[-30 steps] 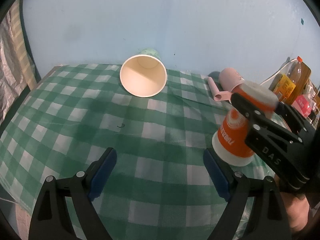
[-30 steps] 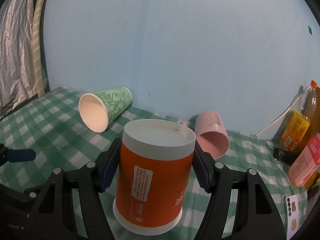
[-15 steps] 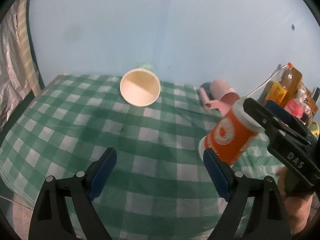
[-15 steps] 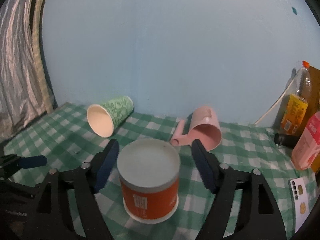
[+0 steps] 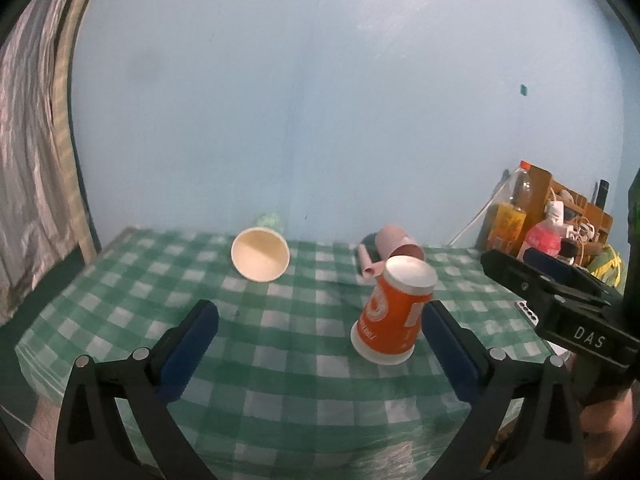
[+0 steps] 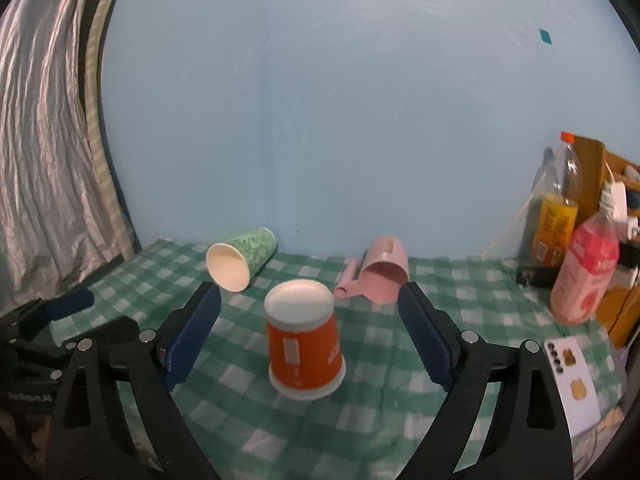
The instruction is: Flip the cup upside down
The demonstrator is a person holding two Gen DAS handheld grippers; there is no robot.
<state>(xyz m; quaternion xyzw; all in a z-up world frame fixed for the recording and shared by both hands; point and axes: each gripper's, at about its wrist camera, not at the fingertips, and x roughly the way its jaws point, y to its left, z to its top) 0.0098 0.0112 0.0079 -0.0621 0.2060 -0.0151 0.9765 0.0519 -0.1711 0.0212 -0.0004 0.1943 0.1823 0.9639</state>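
An orange paper cup [image 6: 304, 344] stands upside down on the green checked tablecloth [image 6: 248, 412], its white base up; it also shows in the left wrist view [image 5: 394, 312]. My right gripper [image 6: 310, 338] is open, pulled back, with the cup between and beyond its blue pads, not touching. My left gripper [image 5: 320, 344] is open and empty, left of the cup. The right gripper's black body [image 5: 560, 308] shows at the right of the left wrist view.
A green paper cup [image 6: 240, 260] lies on its side at the back left. A pink mug [image 6: 384, 270] lies on its side at the back. Bottles [image 6: 558, 216], a pink carton [image 6: 586, 276] and a phone [image 6: 572, 380] sit at the right.
My right gripper has opened, let go of the orange cup and drawn back. Both grippers have pulled away from the table, and the cup stands alone, upside down.
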